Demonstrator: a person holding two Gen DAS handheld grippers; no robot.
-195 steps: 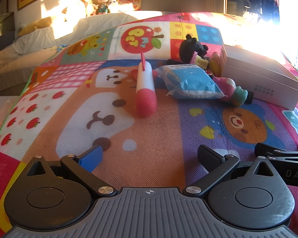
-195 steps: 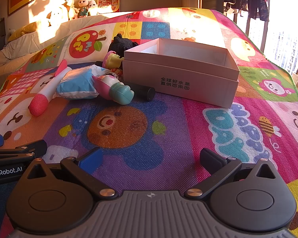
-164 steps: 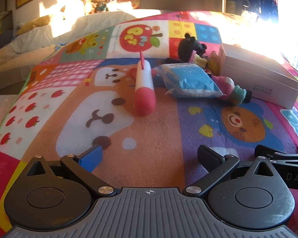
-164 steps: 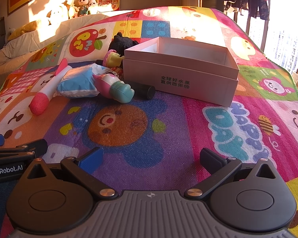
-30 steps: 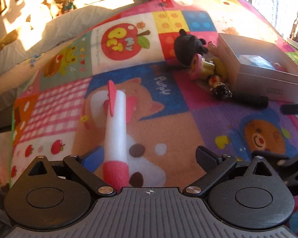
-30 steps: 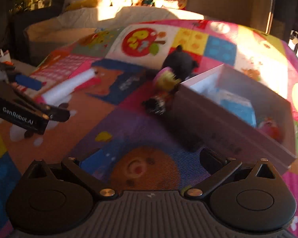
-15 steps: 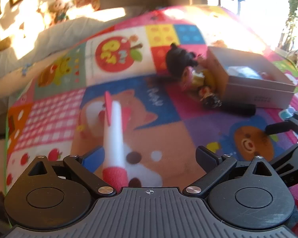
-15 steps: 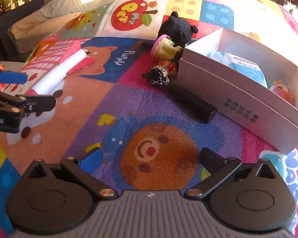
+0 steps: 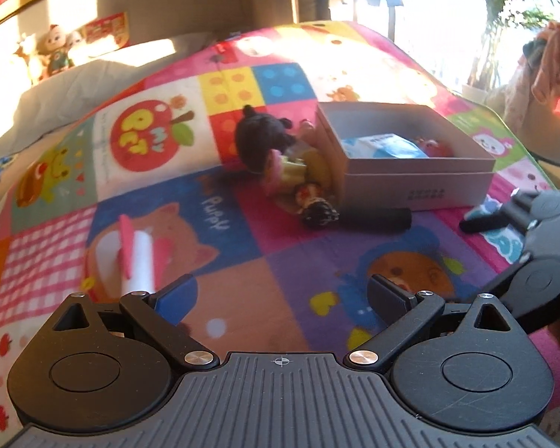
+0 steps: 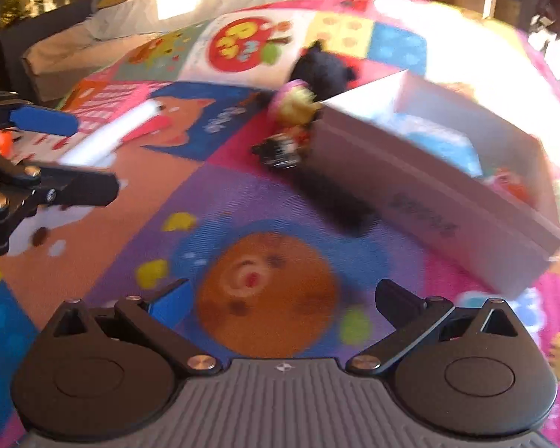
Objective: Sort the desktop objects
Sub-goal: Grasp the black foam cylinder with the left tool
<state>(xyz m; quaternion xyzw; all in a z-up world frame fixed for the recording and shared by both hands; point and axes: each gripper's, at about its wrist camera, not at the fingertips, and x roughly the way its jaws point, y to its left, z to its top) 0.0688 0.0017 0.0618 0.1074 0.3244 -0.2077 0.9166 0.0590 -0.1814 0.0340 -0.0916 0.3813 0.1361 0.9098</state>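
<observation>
Left wrist view: the left hand-held gripper (image 9: 282, 293) is spread wide and nothing is held in it. One white and pink foam stick (image 9: 138, 257) is seen lying on the colourful play mat (image 9: 242, 261), just past the blue left finger; whether it is touched cannot be told. Its long side runs away from the camera, and its pink fins point away. The right hand-held gripper (image 10: 282, 300) is also spread wide and empty above the mat. One white box (image 9: 414, 183) is seen open, with one blue packet (image 9: 386, 147) and one small red toy (image 9: 431, 147) inside. Beside the box, one black plush toy (image 9: 263, 136), one yellow and pink toy (image 9: 293, 168), one small doll (image 9: 315, 207) and one black tube (image 9: 377, 218) are seen. The tube lies sideways along the front of the box.
</observation>
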